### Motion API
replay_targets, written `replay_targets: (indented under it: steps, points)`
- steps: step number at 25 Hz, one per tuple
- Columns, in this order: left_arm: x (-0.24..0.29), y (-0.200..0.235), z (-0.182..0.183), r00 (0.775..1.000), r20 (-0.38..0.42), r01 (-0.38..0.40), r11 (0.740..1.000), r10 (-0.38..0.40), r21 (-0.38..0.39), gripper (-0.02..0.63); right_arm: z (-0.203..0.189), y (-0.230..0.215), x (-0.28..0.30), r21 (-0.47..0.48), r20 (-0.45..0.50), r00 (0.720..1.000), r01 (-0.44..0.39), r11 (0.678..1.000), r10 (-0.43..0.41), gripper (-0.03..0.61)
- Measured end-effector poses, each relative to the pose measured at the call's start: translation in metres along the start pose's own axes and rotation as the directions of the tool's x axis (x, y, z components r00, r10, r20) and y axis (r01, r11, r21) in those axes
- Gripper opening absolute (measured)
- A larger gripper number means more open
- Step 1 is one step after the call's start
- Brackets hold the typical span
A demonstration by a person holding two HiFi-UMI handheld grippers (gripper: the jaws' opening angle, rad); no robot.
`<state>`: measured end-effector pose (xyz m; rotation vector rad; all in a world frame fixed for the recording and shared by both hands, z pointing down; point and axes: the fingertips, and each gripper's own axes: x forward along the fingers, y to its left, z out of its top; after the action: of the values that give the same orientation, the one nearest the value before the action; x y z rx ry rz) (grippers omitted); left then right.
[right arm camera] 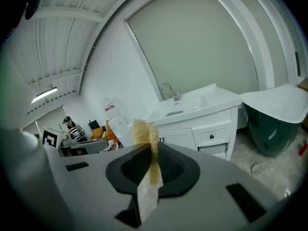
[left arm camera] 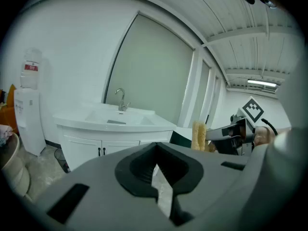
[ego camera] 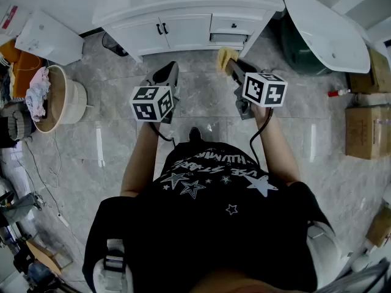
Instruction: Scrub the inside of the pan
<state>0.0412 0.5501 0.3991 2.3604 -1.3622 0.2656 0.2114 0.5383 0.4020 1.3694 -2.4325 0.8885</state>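
Both forearms held out toward the vanity (ego camera: 183, 24). My left gripper (ego camera: 167, 73) is closed and empty; my right gripper (ego camera: 232, 65) pinches a yellow sponge (ego camera: 224, 56).

white vanity (ego camera: 183, 26) with faucet (left arm camera: 120, 99), white tub (ego camera: 330, 29), cloth-filled basket (ego camera: 76, 102), cardboard box (ego camera: 366, 133)

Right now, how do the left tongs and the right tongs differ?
The right tongs are shut on a yellow sponge; the left tongs are shut on nothing. In the head view the left tongs lean toward the right and the right tongs toward the left, so their tips converge. Both are held over the floor, aimed at the white vanity cabinet; no pan shows.
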Motion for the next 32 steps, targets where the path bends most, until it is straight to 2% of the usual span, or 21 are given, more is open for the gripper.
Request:
replay_targets:
  steps: [8, 19, 26, 32]
  points:
    - [0.005, -0.017, -0.003, 1.000, -0.026, 0.010, 0.997, -0.008, 0.080, 0.008, -0.006, -0.010, -0.006, 0.002, -0.018, 1.000, 0.013, 1.000, -0.013, 0.038]
    - [0.007, 0.001, -0.004, 1.000, -0.020, 0.002, 0.999, -0.001, 0.039, 0.008, 0.002, -0.002, 0.003, -0.007, -0.016, 1.000, 0.008, 1.000, -0.009, 0.039]
    - [0.013, 0.032, -0.001, 0.999, -0.034, 0.011, 1.000, -0.010, 0.016, 0.008, 0.015, 0.004, 0.029, -0.002, -0.013, 1.000, 0.021, 1.000, -0.021, 0.038]
    - [0.014, 0.054, -0.001, 0.998, -0.036, 0.055, 0.998, -0.055, 0.000, 0.008, 0.011, 0.012, 0.051, 0.013, -0.024, 0.999, 0.039, 0.999, -0.039, 0.038]
